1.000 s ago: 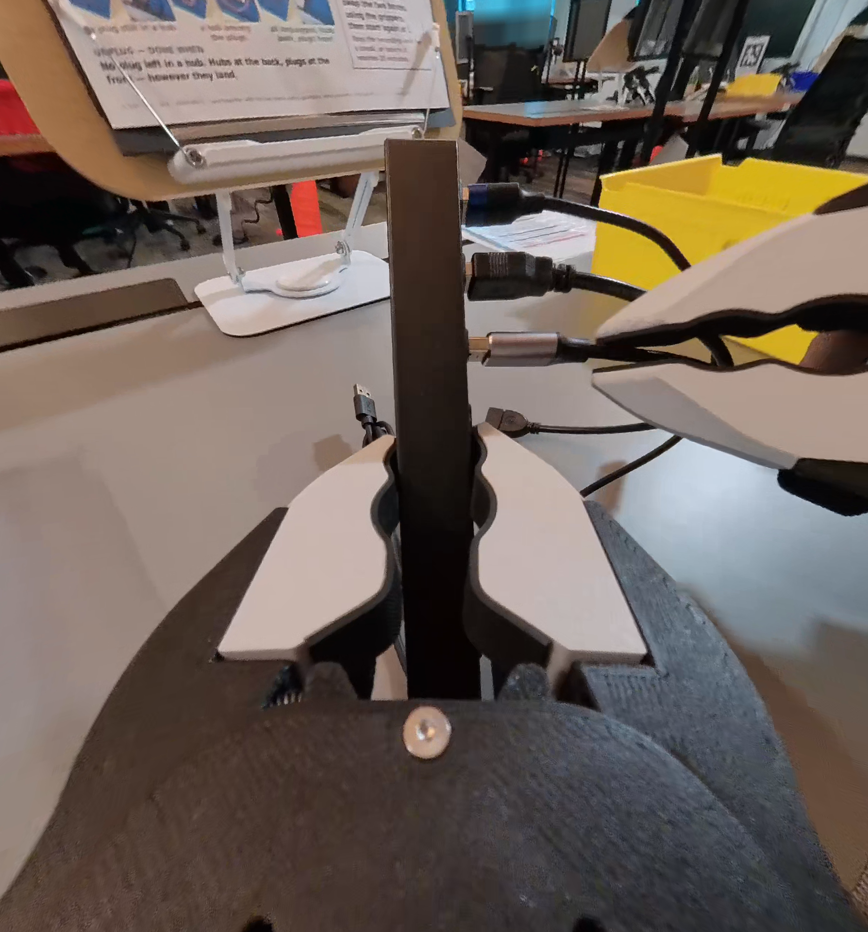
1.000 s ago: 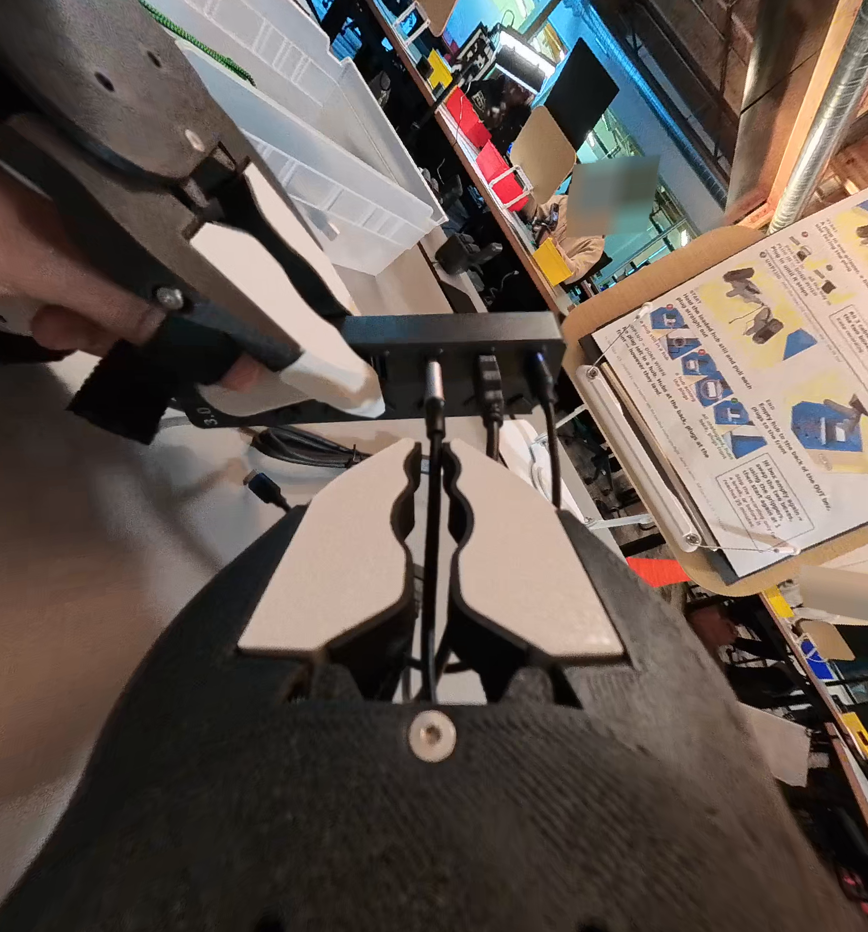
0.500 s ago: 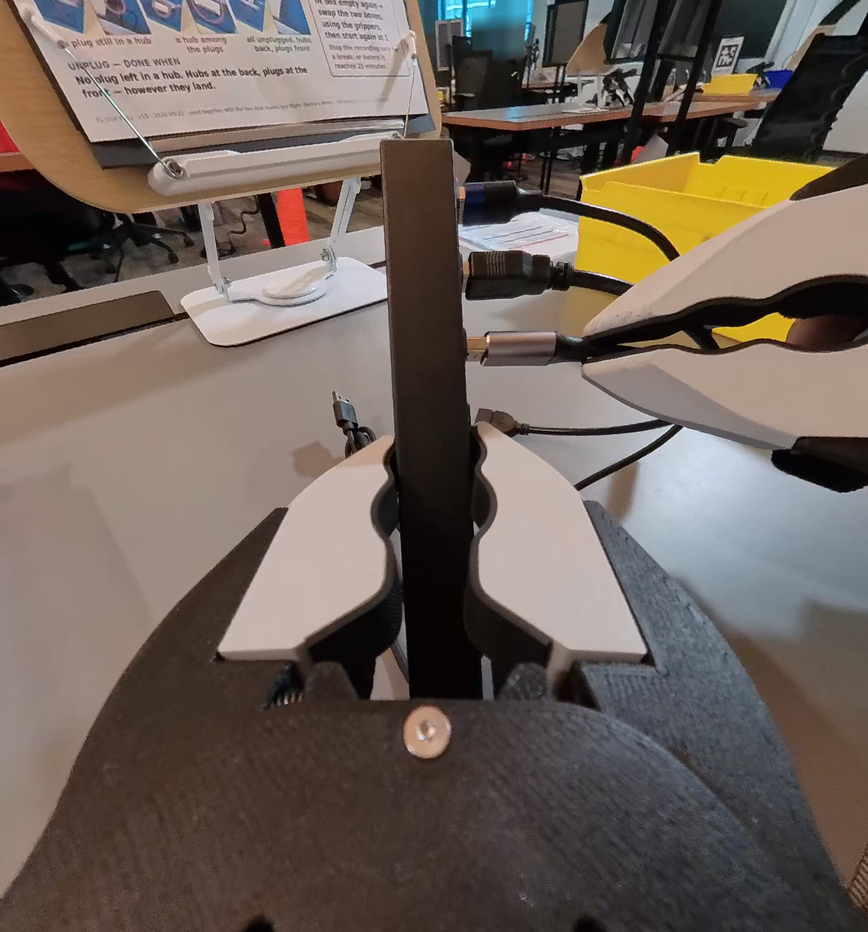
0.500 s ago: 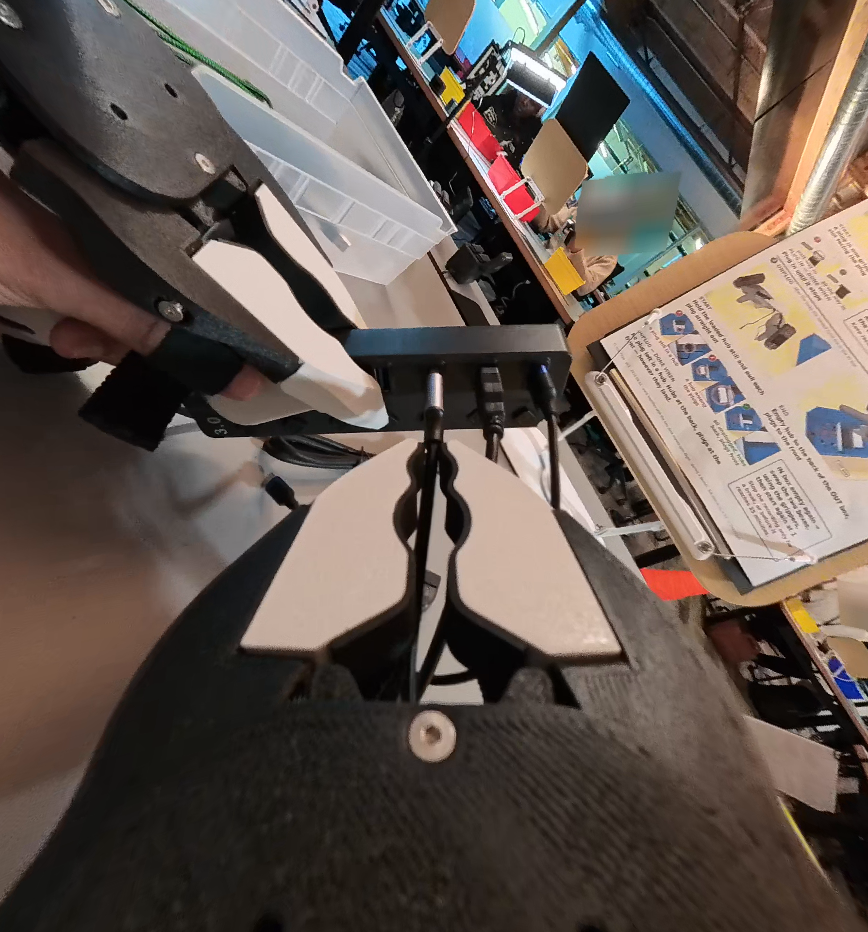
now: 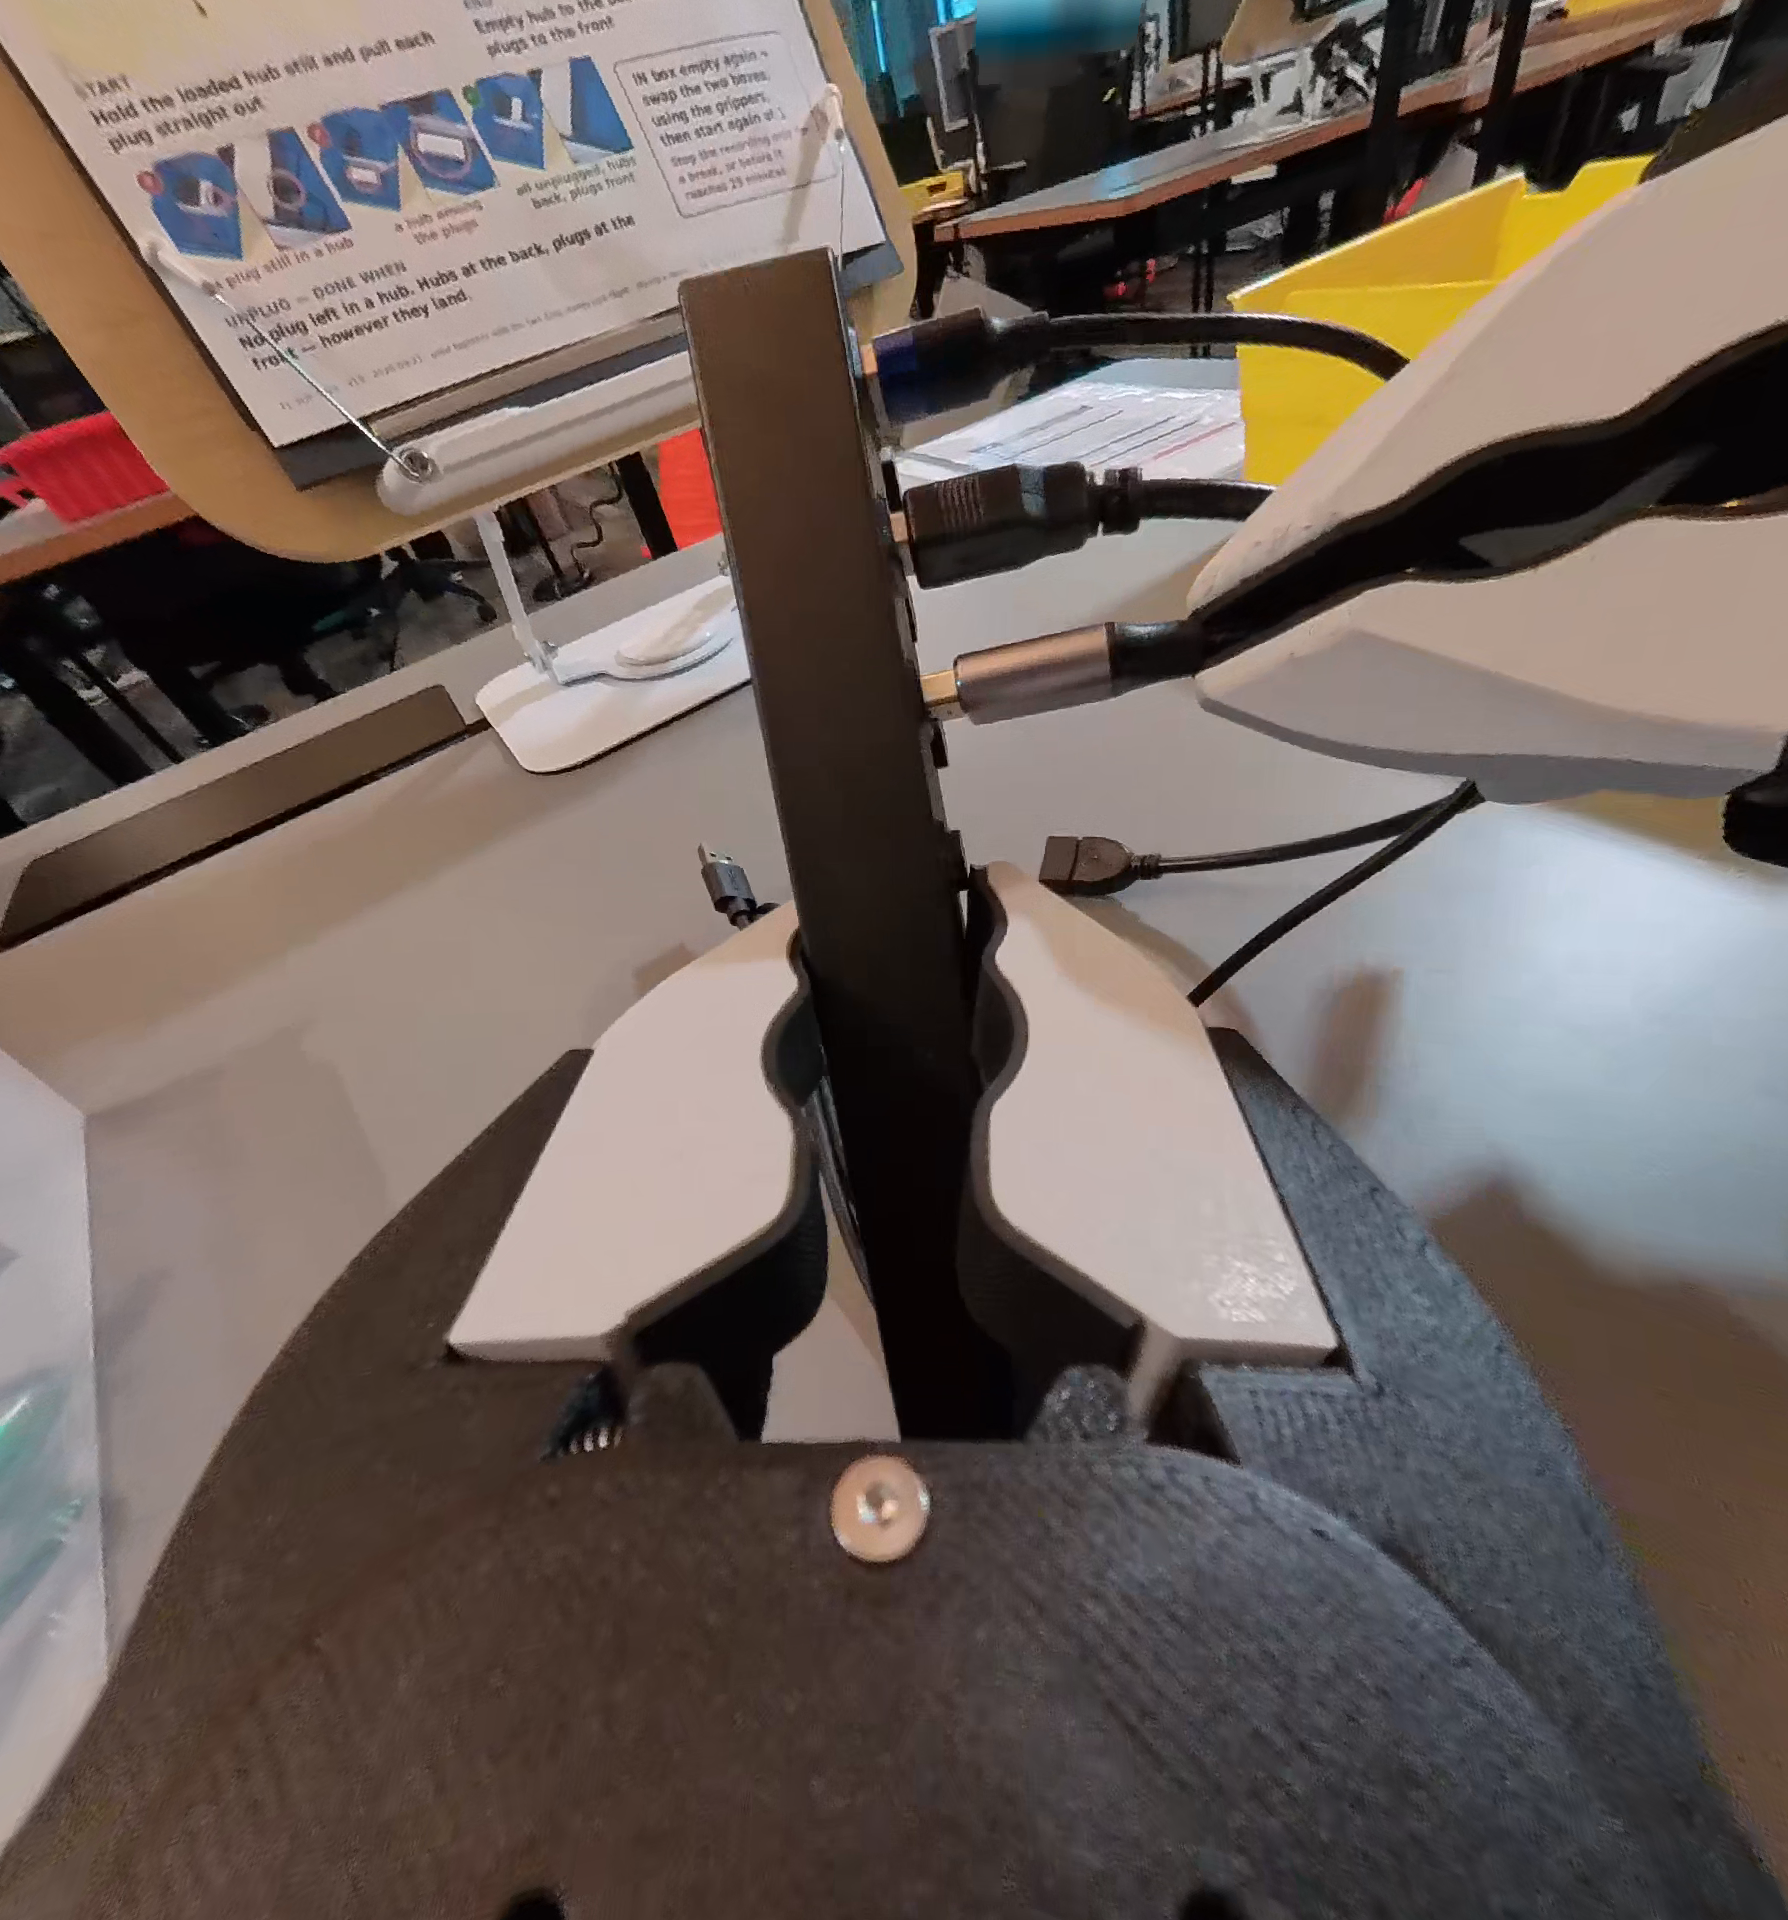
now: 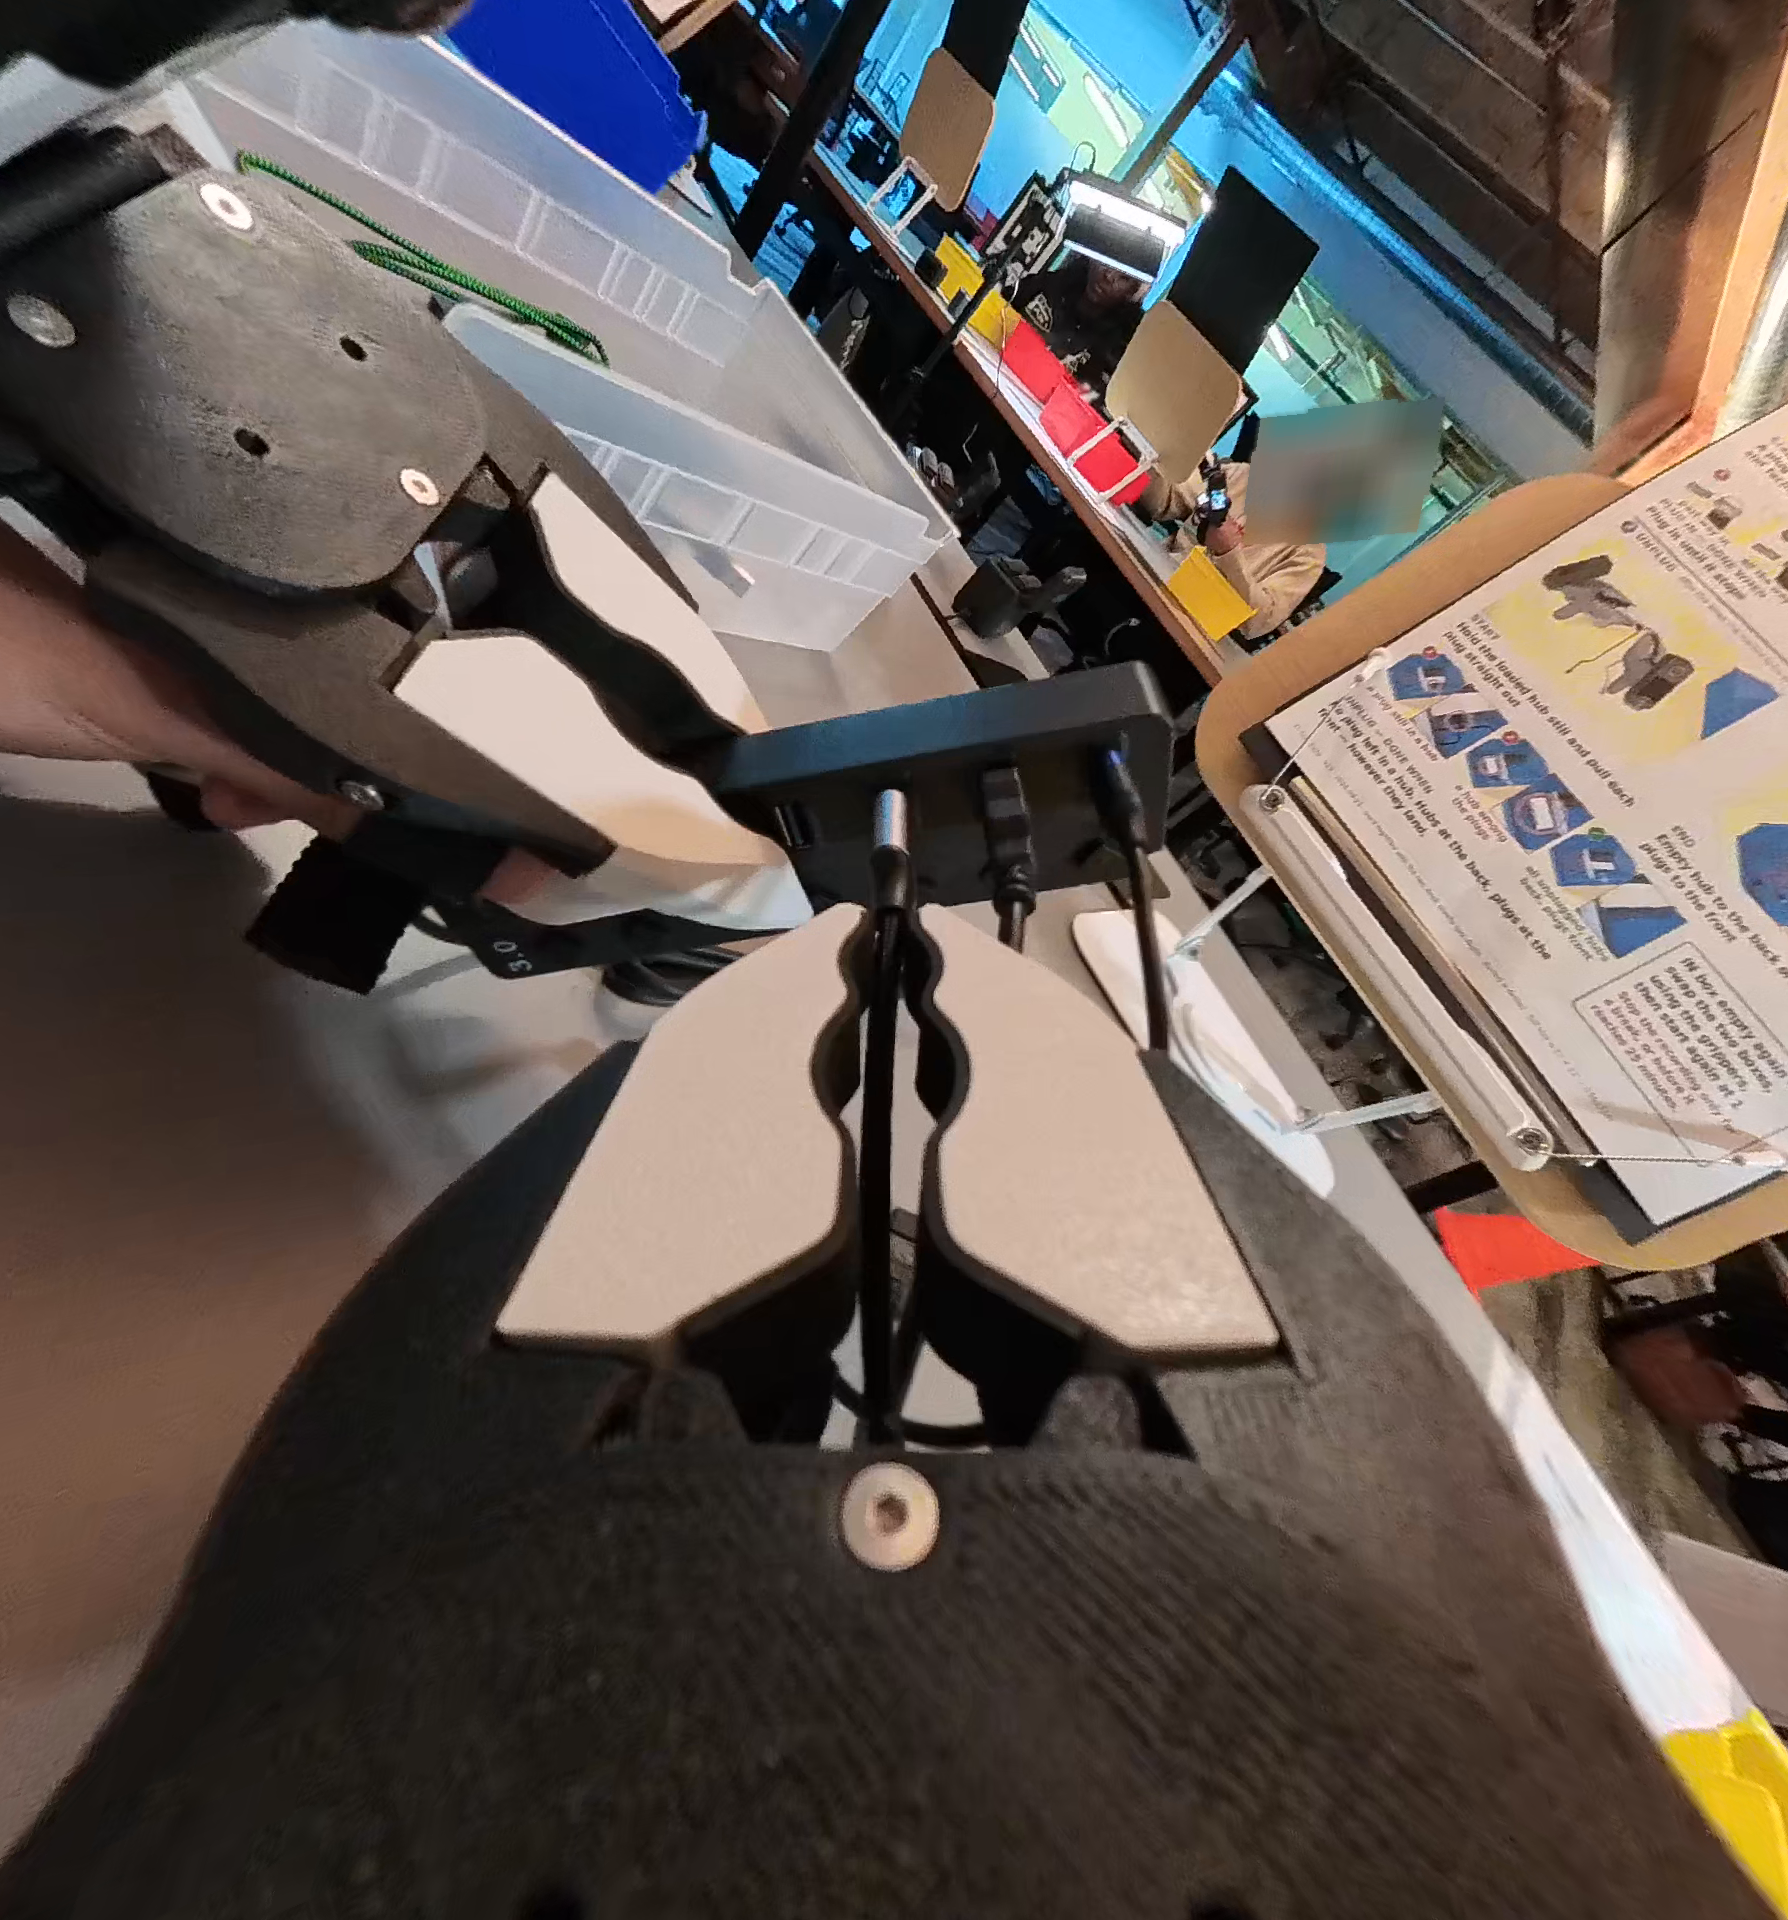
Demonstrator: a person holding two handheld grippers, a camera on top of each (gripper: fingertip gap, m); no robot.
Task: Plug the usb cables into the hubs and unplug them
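Up close in the left wrist view, the left tool (image 5: 885,935) is squeezed tight on a long black hub (image 5: 817,644) that stands up on its end above the grey worktop (image 5: 370,935). Three plugs stick out of the hub's right side. The top one is a black plug with blue (image 5: 931,353), the middle one is a black plug (image 5: 1004,520), and the lowest is a silver plug (image 5: 1035,681). The silver plug's gold tip shows between it and the hub. The right tool (image 5: 1207,634) comes in from the right and is pinched shut on the black cable just behind the silver plug. Two loose plugs lie on the worktop behind the left tool, a grey one (image 5: 724,883) and a black one (image 5: 1082,862). A yellow bin (image 5: 1389,312) sits far back on the right. A paper sheet on a stand (image 5: 433,208) leans at the back.

Now in the right wrist view, the right tool (image 6: 885,920) is closed on a thin black cable (image 6: 874,1143) that runs up to the silver plug (image 6: 890,831). The hub (image 6: 942,727) lies sideways here, with the plugs hanging under it. The left tool (image 6: 744,790) holds the hub's left end, and a hand (image 6: 59,675) grips that tool. Clear plastic bins (image 6: 661,436) sit behind. The paper sheet (image 6: 1596,831) is on the right.
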